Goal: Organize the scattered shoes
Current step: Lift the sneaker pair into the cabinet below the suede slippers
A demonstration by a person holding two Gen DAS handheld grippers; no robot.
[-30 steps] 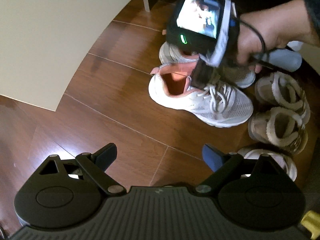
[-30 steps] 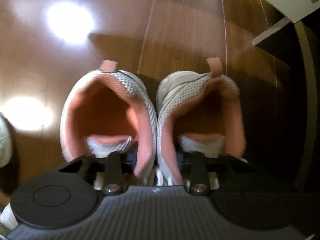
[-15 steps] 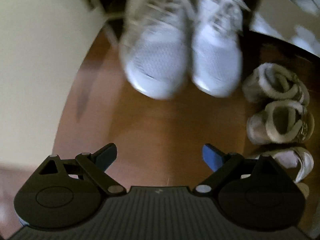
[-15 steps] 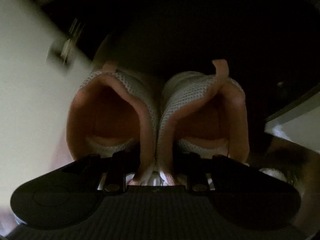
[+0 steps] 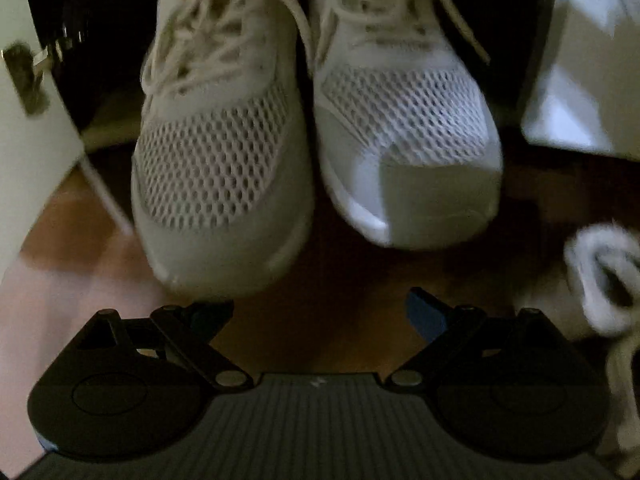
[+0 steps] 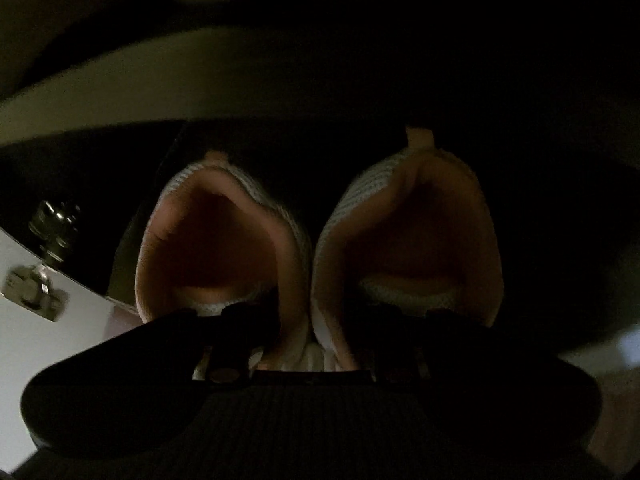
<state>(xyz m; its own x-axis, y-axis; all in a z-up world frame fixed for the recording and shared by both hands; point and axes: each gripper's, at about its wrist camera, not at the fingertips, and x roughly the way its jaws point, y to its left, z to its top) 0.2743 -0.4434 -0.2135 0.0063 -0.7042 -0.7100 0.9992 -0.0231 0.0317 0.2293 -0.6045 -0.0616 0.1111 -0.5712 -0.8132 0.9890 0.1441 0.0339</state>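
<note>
The right gripper pinches the touching inner collars of the white mesh sneakers, holding the pair at a dark cabinet opening. The left gripper gapes wide, empty, over the wooden floor, sneaker toes just beyond.

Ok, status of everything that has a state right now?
Left claw: open, holding nothing.
Right claw: shut on the white sneakers, gripping their touching inner collars.
White sneakers: laced, side by side, toes toward the left camera.
Cabinet door: open, hinge exposed.
Fleece slipper: on the floor.
</note>
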